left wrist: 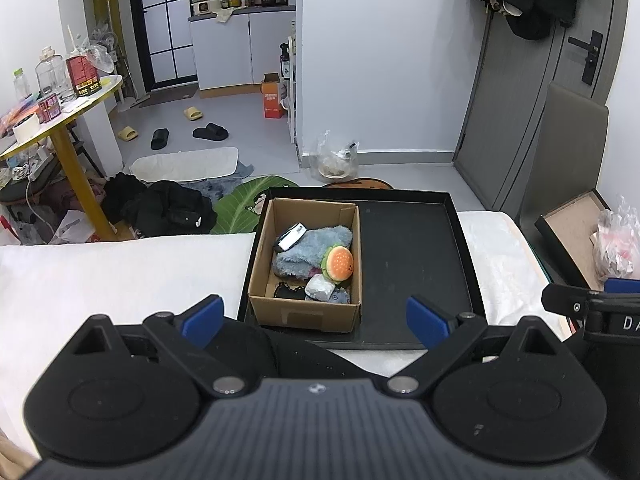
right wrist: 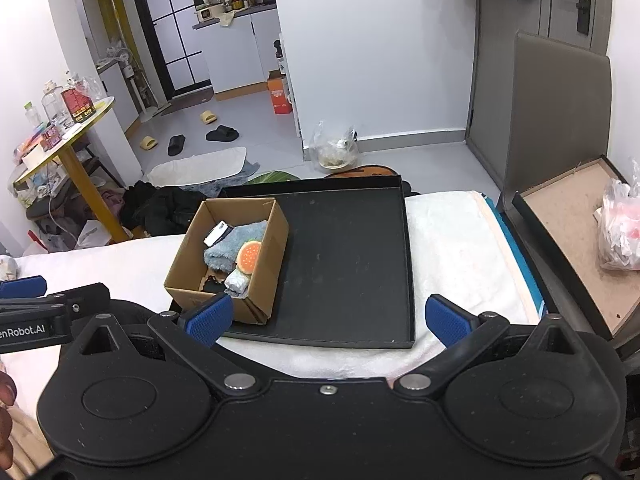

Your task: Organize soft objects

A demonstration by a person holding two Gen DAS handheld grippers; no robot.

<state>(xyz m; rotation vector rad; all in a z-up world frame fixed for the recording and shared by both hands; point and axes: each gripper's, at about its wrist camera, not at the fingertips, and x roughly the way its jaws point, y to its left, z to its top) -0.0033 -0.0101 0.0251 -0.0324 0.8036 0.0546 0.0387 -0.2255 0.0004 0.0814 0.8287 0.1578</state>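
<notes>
Both grippers hover over a white bed, each with its blue-padded fingers spread wide and nothing between them. The left gripper looks straight at a cardboard box that sits ahead of its fingers, closer to the left finger than to the right one. The right gripper sees the same box just beyond its left finger, which overlaps the box's near corner in the picture; whether they touch I cannot tell.

The box stands in the left part of a shallow black tray, which lies on the bed ahead of both grippers.

Inside the box lie the soft things. A fluffy pale-blue cloth is bunched across the middle, with a small black-and-white object on its far edge. A round plush burger, orange bun with a green and brown rim, leans against the box's right wall, touching the cloth. Nearer the fingers sit a crumpled white-grey bundle and a dark item with a chain on the box floor.
</notes>
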